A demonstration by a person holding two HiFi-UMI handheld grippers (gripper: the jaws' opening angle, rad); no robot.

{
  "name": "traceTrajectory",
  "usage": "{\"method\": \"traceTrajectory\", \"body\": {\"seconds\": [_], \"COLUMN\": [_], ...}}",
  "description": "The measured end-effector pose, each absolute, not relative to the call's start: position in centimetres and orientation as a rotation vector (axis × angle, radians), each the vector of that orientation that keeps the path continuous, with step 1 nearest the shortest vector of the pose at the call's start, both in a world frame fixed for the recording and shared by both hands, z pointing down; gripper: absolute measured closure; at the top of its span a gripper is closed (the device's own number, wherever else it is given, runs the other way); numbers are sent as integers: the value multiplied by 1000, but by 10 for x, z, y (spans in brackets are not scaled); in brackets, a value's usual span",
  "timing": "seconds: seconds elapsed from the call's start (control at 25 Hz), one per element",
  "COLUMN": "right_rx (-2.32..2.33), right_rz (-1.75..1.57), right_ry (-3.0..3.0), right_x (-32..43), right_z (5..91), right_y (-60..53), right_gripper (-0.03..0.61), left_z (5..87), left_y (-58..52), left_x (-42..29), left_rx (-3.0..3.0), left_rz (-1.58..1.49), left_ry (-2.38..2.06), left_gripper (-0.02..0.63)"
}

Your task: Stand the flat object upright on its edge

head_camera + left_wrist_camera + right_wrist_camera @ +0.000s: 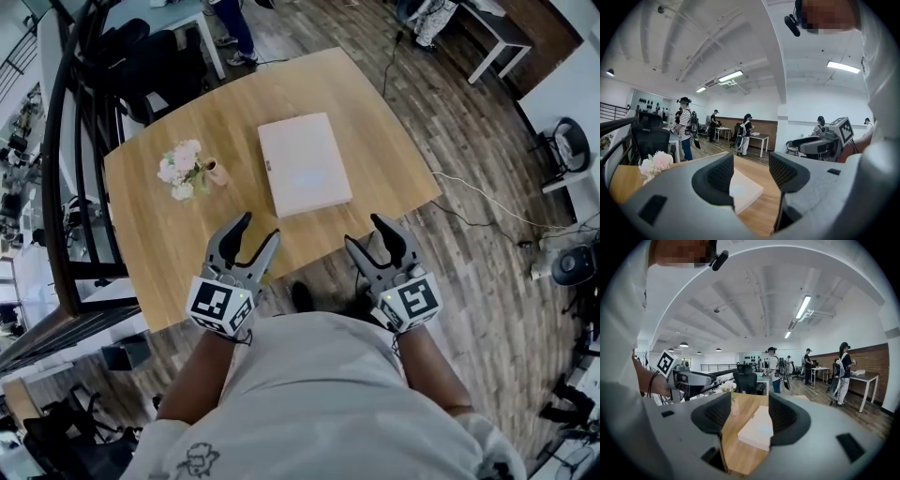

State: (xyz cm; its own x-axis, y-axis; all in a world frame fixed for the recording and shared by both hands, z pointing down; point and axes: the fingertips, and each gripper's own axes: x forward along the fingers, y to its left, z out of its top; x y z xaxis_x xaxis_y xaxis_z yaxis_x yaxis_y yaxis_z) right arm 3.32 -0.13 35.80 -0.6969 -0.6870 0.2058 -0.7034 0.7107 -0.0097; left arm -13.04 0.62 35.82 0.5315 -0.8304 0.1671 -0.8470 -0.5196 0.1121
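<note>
A flat pale pink box (304, 162) lies on its broad face in the middle of the wooden table (375, 122). My left gripper (254, 232) hovers open at the table's near edge, left of the box and short of it. My right gripper (367, 232) hangs open at the near edge too, just right of the box's near corner. Nothing sits between either pair of jaws. In the left gripper view the box (746, 188) shows ahead past my left gripper (751, 171). In the right gripper view the box (757, 428) lies ahead of my right gripper (750, 413).
A small vase of pink and white flowers (187, 170) stands on the table left of the box. A dark railing (70, 159) and a black office chair (141, 56) stand to the left. Cables (487, 206) trail on the wood floor at right. People stand by other desks (747, 136) beyond.
</note>
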Motion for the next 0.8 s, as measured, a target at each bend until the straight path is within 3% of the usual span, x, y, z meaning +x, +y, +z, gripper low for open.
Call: {"method": "traceTrajectory", "body": {"seconds": [0.8], "right_rx": [931], "right_rz": [255], "right_ry": [-2729], "right_x": [28], "right_z": [396], "right_y": [-115], "right_gripper": [315], "left_z": [391], "left_y": [-72], "left_x": [-126], "left_rx": [2420], "left_rz": [203], "left_ry": [-1491], "left_gripper": [383]}}
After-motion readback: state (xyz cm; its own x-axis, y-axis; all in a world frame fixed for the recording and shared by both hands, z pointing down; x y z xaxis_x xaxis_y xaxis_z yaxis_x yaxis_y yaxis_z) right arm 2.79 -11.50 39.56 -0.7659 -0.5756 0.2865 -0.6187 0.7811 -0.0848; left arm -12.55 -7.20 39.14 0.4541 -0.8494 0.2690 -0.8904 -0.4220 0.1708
